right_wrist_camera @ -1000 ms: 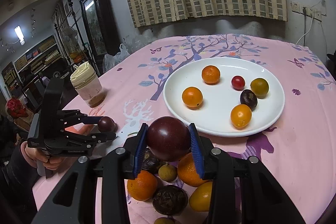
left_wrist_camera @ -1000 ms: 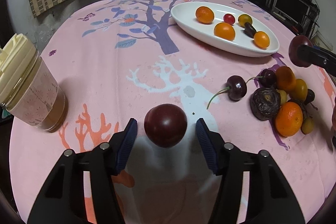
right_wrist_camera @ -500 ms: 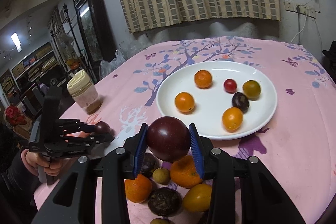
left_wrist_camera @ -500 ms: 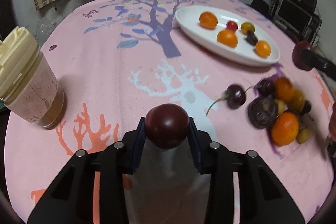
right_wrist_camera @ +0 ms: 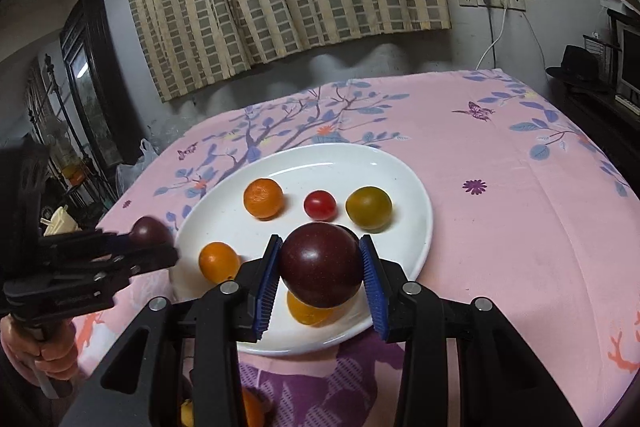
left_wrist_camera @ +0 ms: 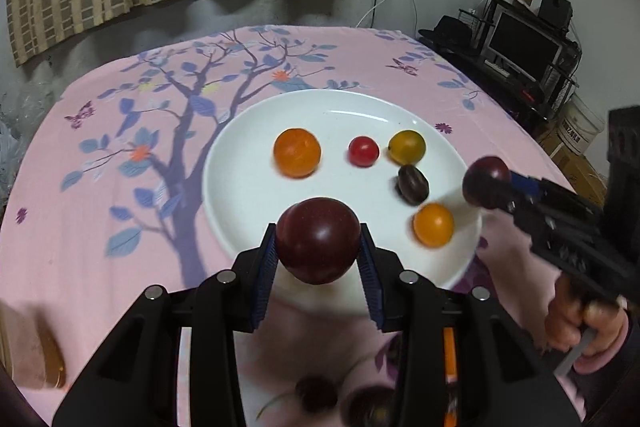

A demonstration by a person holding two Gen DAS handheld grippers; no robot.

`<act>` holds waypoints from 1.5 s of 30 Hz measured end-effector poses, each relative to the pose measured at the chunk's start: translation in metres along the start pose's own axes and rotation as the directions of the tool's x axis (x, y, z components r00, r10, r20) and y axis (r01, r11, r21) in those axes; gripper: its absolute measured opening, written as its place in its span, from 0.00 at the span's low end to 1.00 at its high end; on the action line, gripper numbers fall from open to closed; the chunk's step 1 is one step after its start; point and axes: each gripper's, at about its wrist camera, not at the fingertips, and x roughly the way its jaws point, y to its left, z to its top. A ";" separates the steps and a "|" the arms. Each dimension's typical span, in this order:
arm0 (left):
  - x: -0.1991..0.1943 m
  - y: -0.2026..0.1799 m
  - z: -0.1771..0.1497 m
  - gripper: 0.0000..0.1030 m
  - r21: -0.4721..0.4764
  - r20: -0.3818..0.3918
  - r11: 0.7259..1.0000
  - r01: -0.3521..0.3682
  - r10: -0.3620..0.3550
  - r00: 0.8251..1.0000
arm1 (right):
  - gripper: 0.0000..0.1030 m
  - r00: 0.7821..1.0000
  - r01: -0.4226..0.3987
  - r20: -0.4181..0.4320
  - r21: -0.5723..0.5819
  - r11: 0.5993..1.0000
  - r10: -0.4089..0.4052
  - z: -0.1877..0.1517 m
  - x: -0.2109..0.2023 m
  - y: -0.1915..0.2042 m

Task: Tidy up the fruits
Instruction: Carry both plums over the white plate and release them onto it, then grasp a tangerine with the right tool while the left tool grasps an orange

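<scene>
Two hand-held grippers hover at the near rim of a white plate (left_wrist_camera: pixel 224 163) on a pink tree-print tablecloth (left_wrist_camera: pixel 100 187), each clamped on a dark red plum: the left gripper (left_wrist_camera: pixel 318 259) pinches its plum (left_wrist_camera: pixel 318 239) between blue pads, and the right gripper (right_wrist_camera: pixel 320 271) does the same with a second plum (right_wrist_camera: pixel 320 263). On the plate lie two small oranges, a red cherry tomato (left_wrist_camera: pixel 363 151), a yellow-green tomato (left_wrist_camera: pixel 407 147), a dark fruit (left_wrist_camera: pixel 413 183) and another orange fruit.
</scene>
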 end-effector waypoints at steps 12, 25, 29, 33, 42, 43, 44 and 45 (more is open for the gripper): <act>-0.019 -0.009 0.005 0.93 -0.001 0.064 0.992 -0.123 0.123 0.990 | 0.52 0.999 -0.041 0.020 0.027 0.999 0.040 0.009 -0.026 -0.006; -0.074 0.019 -0.116 0.95 -0.037 0.041 0.987 -0.153 0.155 0.987 | 0.54 0.972 -0.197 -0.145 -0.057 0.979 0.187 -0.044 -0.047 0.040; -0.072 0.022 -0.127 0.95 -0.082 0.009 0.992 -0.098 0.099 0.995 | 0.55 0.961 -0.183 -0.227 -0.101 0.978 0.156 -0.059 -0.032 0.050; -0.077 0.017 -0.133 0.95 -0.081 0.018 0.994 -0.070 0.072 0.997 | 0.55 0.953 -0.182 -0.267 -0.134 0.974 0.142 -0.068 -0.027 0.057; -0.081 0.009 -0.138 0.95 -0.055 0.025 0.996 -0.073 0.075 0.997 | 0.54 0.951 -0.168 -0.288 -0.175 0.970 0.112 -0.074 -0.022 0.060; -0.081 0.009 -0.137 0.95 -0.054 0.024 0.996 -0.074 0.076 0.997 | 0.54 0.951 -0.165 -0.288 -0.180 0.970 0.109 -0.074 -0.022 0.060; -0.080 0.008 -0.137 0.95 -0.053 0.022 0.996 -0.075 0.077 0.997 | 0.54 0.952 -0.160 -0.289 -0.189 0.969 0.101 -0.075 -0.021 0.061; -0.080 0.008 -0.137 0.95 -0.051 0.020 0.996 -0.076 0.077 0.997 | 0.54 0.953 -0.154 -0.289 -0.197 0.968 0.092 -0.075 -0.020 0.061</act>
